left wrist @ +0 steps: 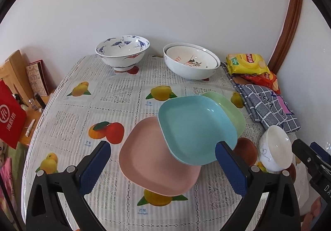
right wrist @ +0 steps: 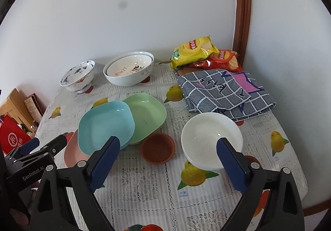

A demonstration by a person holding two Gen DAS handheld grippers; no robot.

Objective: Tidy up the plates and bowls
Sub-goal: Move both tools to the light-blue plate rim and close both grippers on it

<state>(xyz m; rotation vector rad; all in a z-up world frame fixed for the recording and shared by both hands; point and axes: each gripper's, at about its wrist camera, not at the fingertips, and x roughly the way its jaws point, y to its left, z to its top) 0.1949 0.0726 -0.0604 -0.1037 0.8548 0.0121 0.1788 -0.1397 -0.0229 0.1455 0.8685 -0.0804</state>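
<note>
Both claws hang wide and empty: left claw (left wrist: 163, 160) over the pink plate (left wrist: 153, 160) under the overlapping blue plate (left wrist: 196, 127); right claw (right wrist: 167, 160) near the white bowl (right wrist: 209, 138). Probably grip rims squarely, lifting blue first.

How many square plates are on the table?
3, overlapping near the middle: the pink plate nearest, the blue plate on it, the green plate behind. More could hide underneath.
</note>
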